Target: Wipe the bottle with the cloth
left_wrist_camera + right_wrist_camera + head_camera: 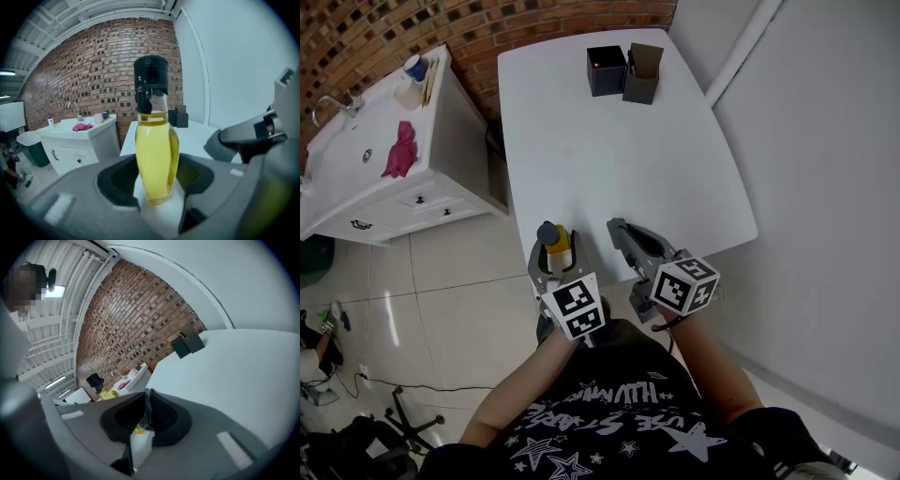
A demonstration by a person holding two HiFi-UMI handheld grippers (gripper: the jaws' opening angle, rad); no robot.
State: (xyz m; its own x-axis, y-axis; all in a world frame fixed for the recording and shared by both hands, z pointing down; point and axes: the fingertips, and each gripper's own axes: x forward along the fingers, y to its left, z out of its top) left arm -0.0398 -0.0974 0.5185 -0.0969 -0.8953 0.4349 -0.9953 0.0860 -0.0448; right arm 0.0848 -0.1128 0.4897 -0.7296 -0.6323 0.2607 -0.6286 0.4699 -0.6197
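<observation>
Backing white table [609,150]: brick wall [375,37]; bottle [559,247] perhaps resting.

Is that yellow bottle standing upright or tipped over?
Upright: in the left gripper view the bottle stands vertical, its black cap on top.

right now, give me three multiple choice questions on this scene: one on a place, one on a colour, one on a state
1. Where do the two dark boxes stand?
A) at the far end of the table
B) on the sink counter
C) on the floor

2. What colour is the liquid in the bottle?
A) clear
B) yellow
C) red

3. How is the right gripper?
A) open and empty
B) shut on the bottle
C) shut on the cloth

Answers:
1 A: the head view shows them side by side near the table's far edge.
2 B: yellow fills the bottle in the left gripper view.
3 C: a grey strip of cloth is pinched between its jaws.
</observation>
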